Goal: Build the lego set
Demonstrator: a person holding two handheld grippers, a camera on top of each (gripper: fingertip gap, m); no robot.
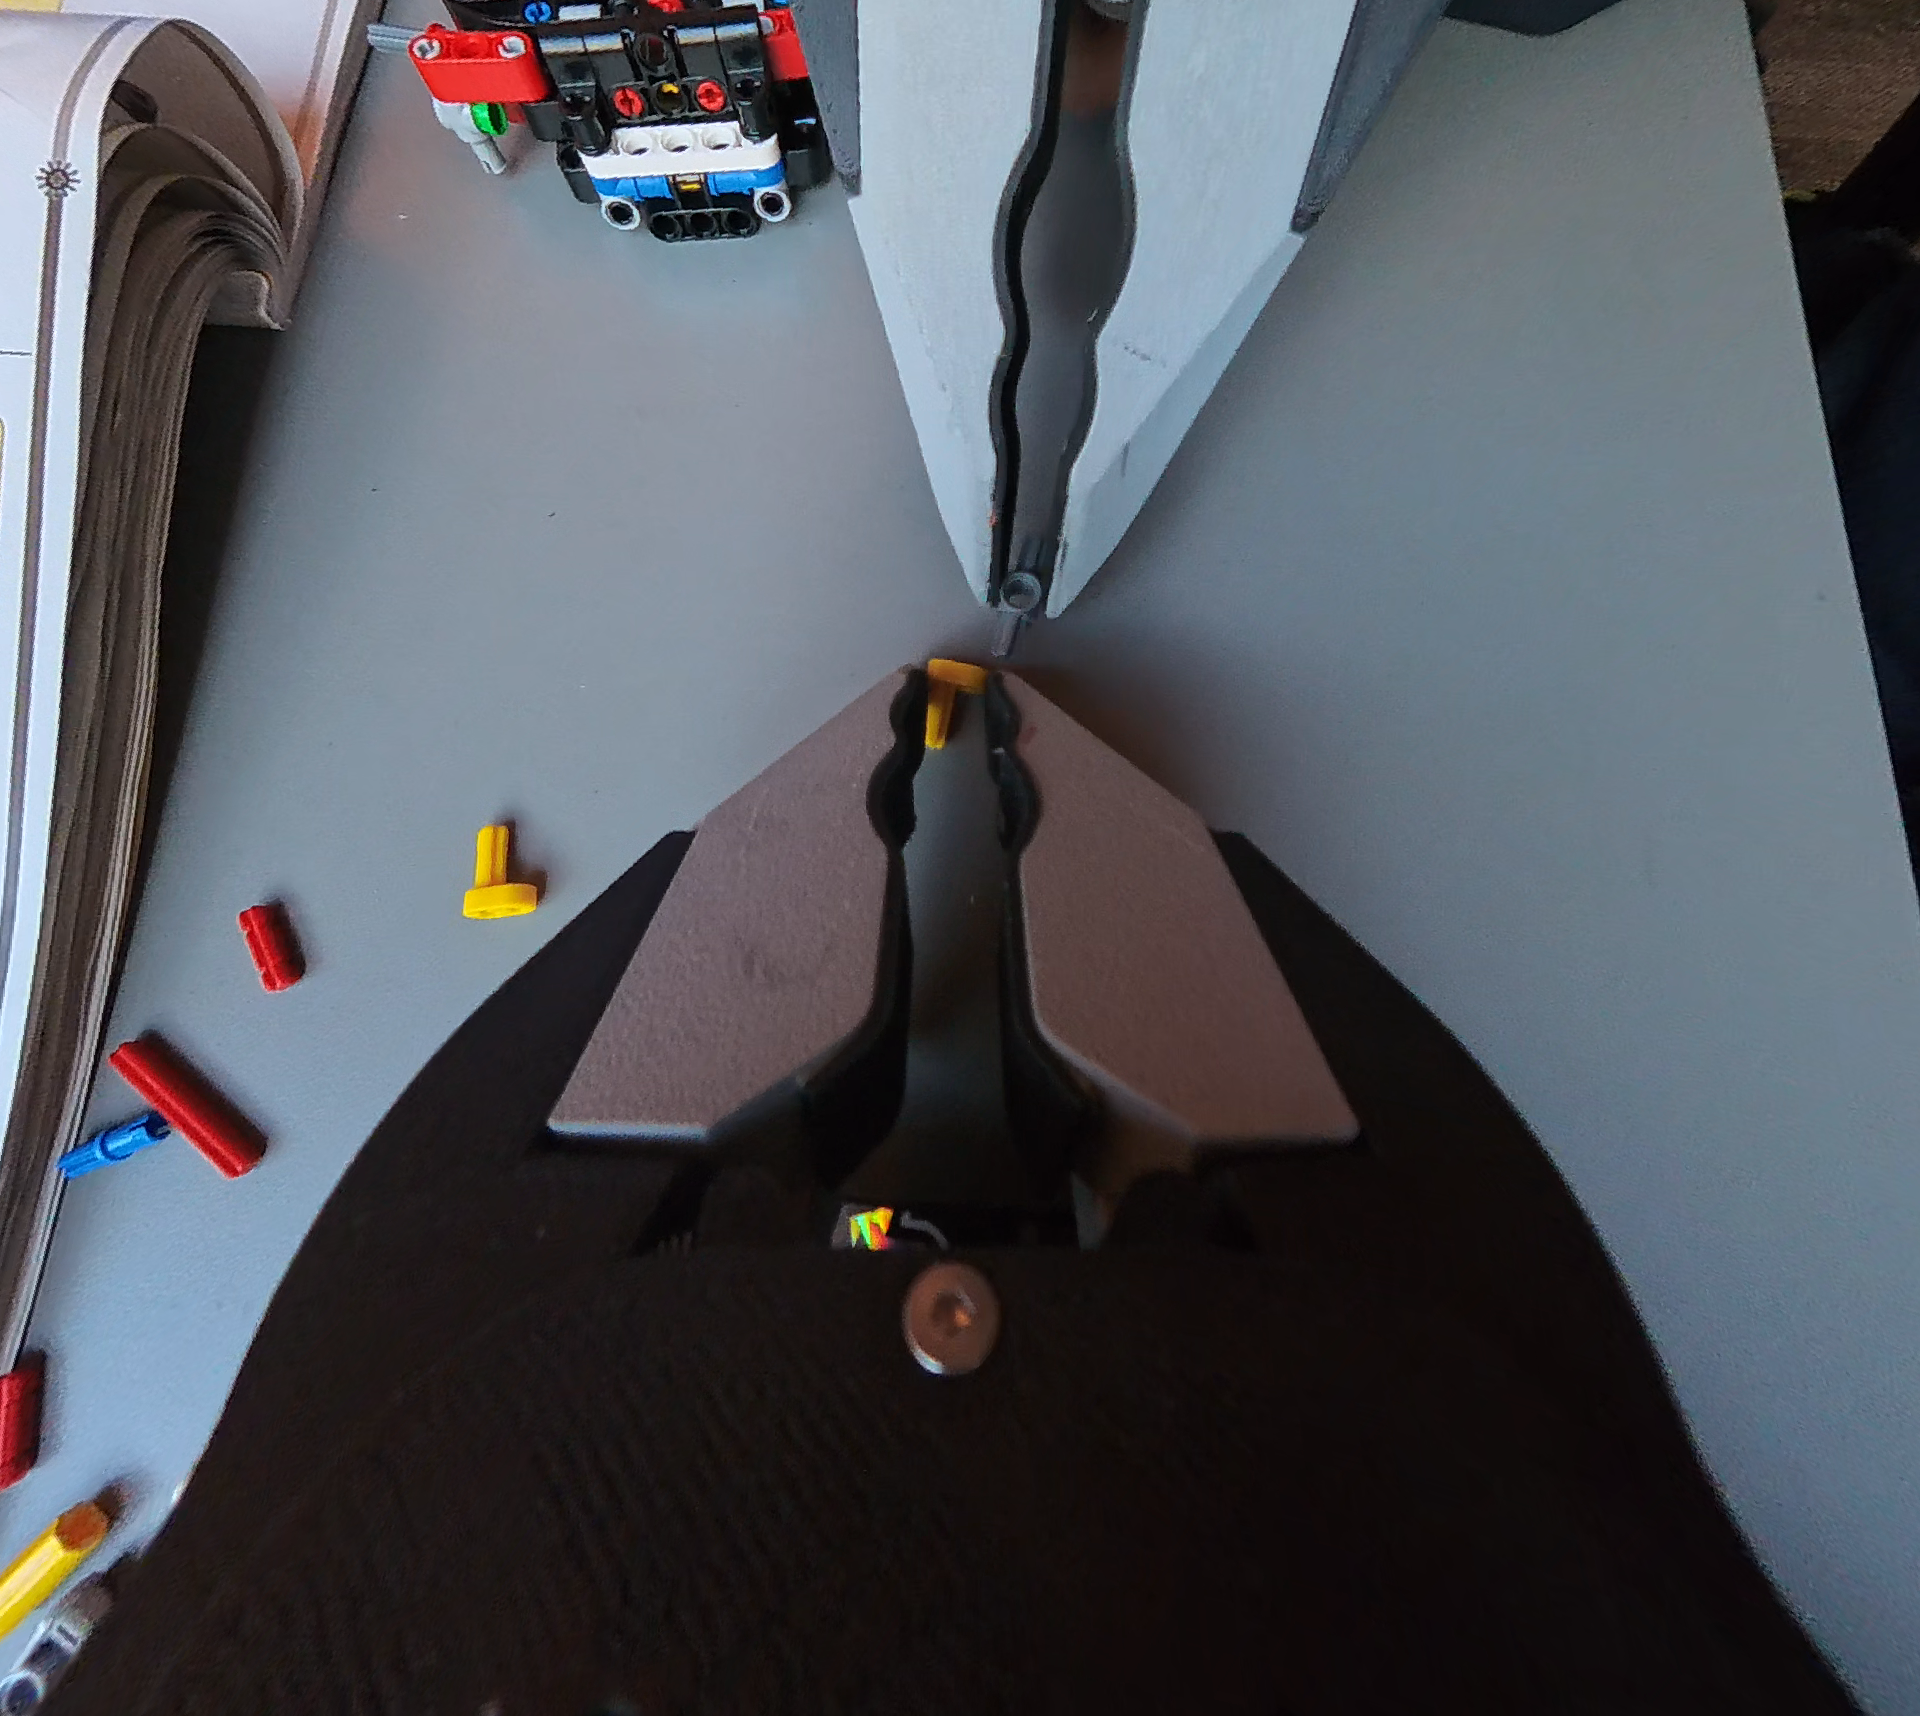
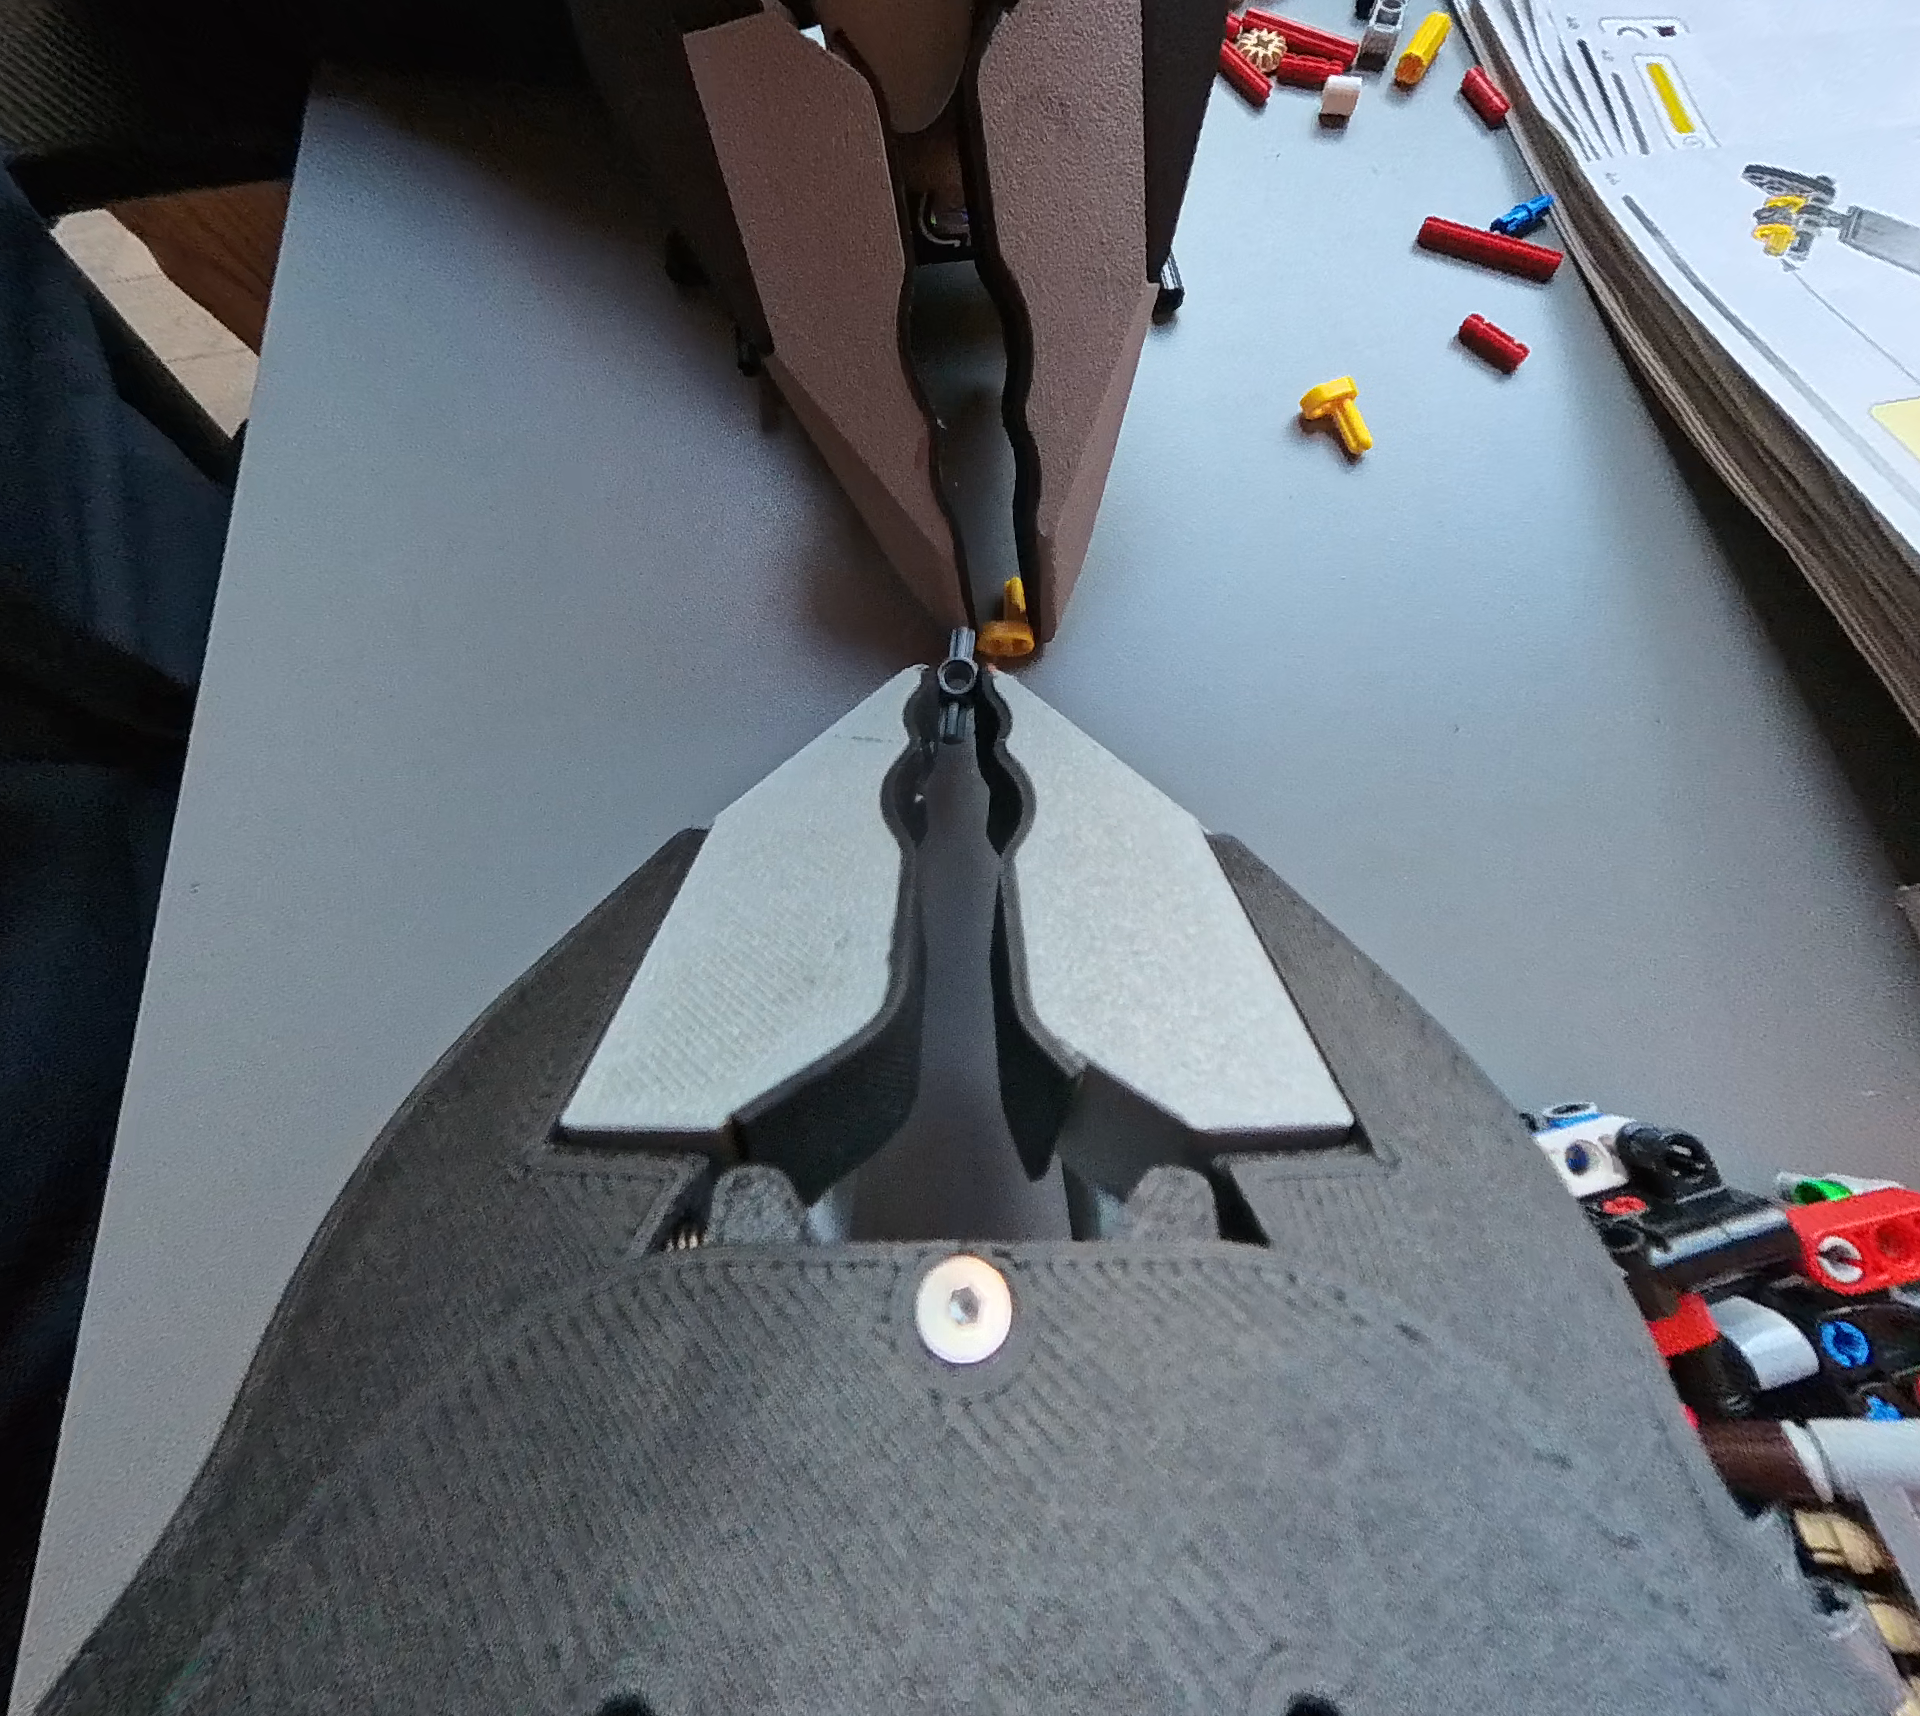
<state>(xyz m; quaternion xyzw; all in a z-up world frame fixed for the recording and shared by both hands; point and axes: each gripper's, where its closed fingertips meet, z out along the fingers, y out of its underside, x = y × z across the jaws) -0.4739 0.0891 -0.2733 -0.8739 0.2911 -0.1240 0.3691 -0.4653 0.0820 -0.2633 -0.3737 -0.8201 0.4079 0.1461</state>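
My left gripper (image 1: 956, 679) has brown fingers and is shut on a small yellow peg (image 1: 948, 698) with a flat head, held at the very fingertips. My right gripper (image 2: 958, 681) has light grey fingers and is shut on a small dark grey pin (image 2: 957, 679) with a ring end. The two grippers face each other tip to tip just above the grey table (image 1: 623, 523), the two parts almost touching. In the left wrist view the right gripper (image 1: 1023, 601) comes from above with its pin (image 1: 1021, 591). In the right wrist view the left gripper (image 2: 1003, 627) shows the yellow peg (image 2: 1008, 633).
A partly built brick model (image 1: 665, 97) stands at the back left, also low right in the right wrist view (image 2: 1766, 1271). An open instruction booklet (image 1: 125, 160) lies along the left. Loose parts lie beside it: a yellow peg (image 1: 497, 877), red pins (image 1: 272, 947), a red axle (image 1: 187, 1103), a blue pin (image 1: 109, 1144).
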